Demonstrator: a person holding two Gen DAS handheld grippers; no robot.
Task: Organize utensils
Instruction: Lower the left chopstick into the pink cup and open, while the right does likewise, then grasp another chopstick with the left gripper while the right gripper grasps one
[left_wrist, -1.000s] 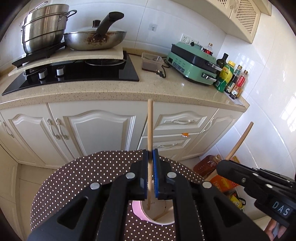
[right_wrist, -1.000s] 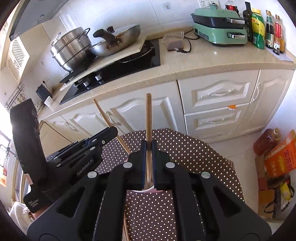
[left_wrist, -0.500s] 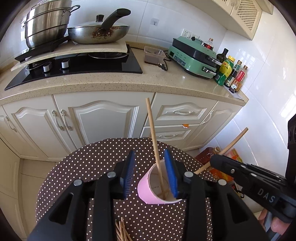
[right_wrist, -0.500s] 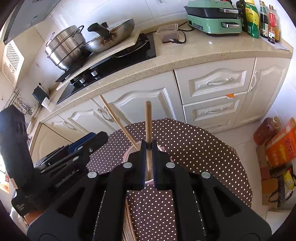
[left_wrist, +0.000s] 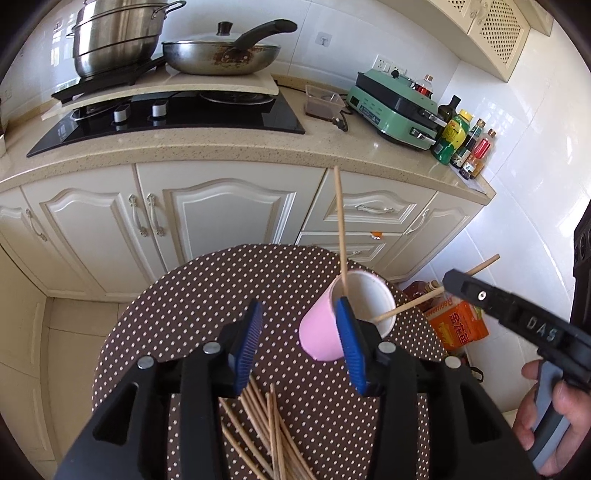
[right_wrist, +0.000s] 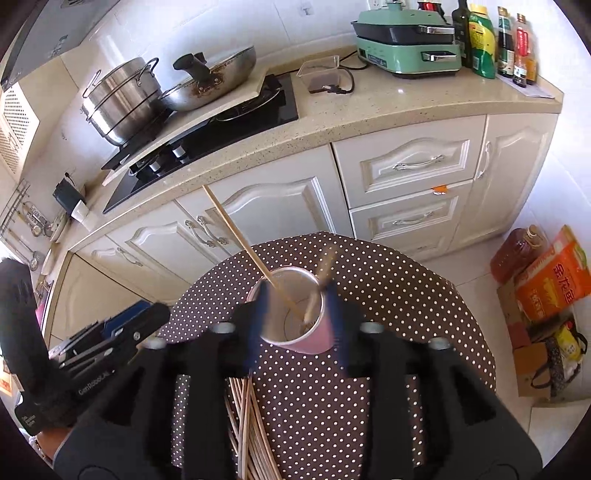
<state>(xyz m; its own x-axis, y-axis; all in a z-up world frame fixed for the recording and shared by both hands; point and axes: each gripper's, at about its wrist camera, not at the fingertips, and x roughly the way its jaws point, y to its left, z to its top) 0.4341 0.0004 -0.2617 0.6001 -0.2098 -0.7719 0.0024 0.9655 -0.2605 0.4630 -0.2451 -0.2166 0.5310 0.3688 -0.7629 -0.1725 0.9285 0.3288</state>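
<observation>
A pink paper cup (left_wrist: 325, 328) stands on the brown polka-dot round table (left_wrist: 207, 295); it also shows in the right wrist view (right_wrist: 314, 341). Two wooden chopsticks stand in it: one leaning left (right_wrist: 243, 243), one blurred at its right side (right_wrist: 321, 280). A pile of loose chopsticks (left_wrist: 269, 428) lies near the table's front edge. My left gripper (left_wrist: 299, 347) is open and empty, left of the cup. My right gripper (right_wrist: 295, 325) is open, its fingers on either side of the cup.
Cream kitchen cabinets and a stone counter (left_wrist: 221, 151) lie behind the table, with a black hob, a steel pot (left_wrist: 114, 37), a wok (left_wrist: 221, 55) and a green grill (left_wrist: 395, 107). Bottles stand at the counter's right end. Boxes and an oil bottle (right_wrist: 513, 251) sit on the floor at right.
Both grippers have opened and let their chopsticks go into the cup. The left gripper has drawn back and to the left of the cup; the right one has dropped over it.
</observation>
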